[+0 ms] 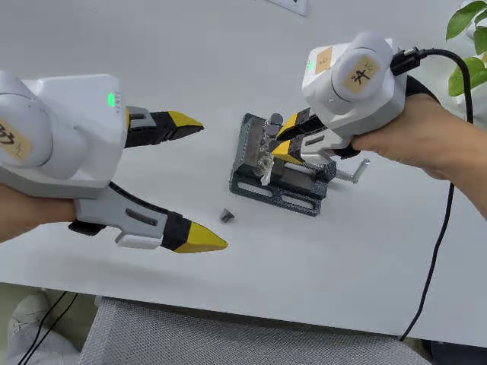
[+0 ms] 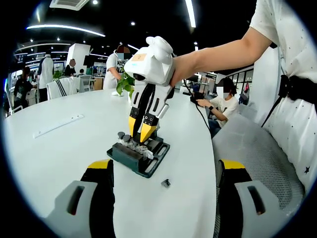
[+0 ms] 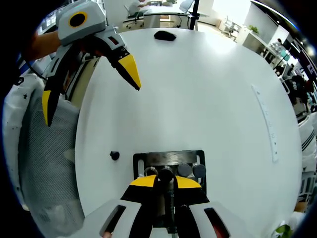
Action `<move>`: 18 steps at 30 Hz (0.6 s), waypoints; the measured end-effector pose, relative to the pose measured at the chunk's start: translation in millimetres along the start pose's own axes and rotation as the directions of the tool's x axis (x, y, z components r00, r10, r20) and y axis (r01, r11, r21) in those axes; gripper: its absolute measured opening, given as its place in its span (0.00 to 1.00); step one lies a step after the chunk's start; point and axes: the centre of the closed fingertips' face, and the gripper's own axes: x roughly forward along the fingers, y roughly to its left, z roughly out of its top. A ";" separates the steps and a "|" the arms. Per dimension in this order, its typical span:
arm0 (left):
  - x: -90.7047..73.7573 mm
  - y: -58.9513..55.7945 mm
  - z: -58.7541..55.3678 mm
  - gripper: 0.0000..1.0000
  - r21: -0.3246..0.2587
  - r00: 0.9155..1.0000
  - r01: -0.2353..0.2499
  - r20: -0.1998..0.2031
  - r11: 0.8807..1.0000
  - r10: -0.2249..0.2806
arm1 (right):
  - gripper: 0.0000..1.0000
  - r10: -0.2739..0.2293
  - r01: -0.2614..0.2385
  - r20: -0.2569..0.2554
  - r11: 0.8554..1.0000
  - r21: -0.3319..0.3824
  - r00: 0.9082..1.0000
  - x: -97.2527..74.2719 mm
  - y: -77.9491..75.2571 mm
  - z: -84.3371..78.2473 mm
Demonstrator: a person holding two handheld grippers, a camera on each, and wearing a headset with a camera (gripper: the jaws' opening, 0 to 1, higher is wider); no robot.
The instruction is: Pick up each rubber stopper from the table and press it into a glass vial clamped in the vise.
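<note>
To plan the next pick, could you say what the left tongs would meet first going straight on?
Probably the vise, dead ahead, though depth is unclear; the loose stopper lies just beside that line.

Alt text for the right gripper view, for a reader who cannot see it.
The right gripper holds a dark rubber stopper over the vise on a white table. A loose stopper lies left of it; the open left gripper hovers beyond.

Desk (image 1: 358,251) lies bare and open near, far and left of the vise (image 1: 259,187); a loose stopper (image 1: 227,215) sits just near-left of it; right tongs (image 1: 281,144), clamped on a stopper (image 3: 165,174), block the vise top; a cable (image 1: 444,228) trails down the right side; left tongs (image 1: 211,184), spread wide, hang over the left desk.
</note>
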 end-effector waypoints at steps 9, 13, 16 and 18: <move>0.1 0.5 -0.8 0.85 -0.003 1.000 -0.002 -0.002 1.000 0.002 | 0.08 -0.012 0.012 0.020 1.000 0.020 1.000 -7.5 -2.1 -1.1; 0.6 0.4 -0.3 0.85 -0.002 1.000 -0.001 -0.002 1.000 0.001 | 0.08 -0.022 0.021 0.022 1.000 0.022 1.000 -10.0 -4.1 0.0; 0.3 0.9 -0.3 0.85 -0.006 1.000 -0.004 -0.003 1.000 0.004 | 0.03 -0.028 0.027 0.045 0.999 0.026 0.999 -14.6 -3.9 3.9; 0.1 0.9 -0.3 0.85 -0.007 1.000 -0.004 -0.002 1.000 0.004 | 0.00 -0.037 0.036 0.058 0.999 0.016 0.998 -15.1 -5.0 6.0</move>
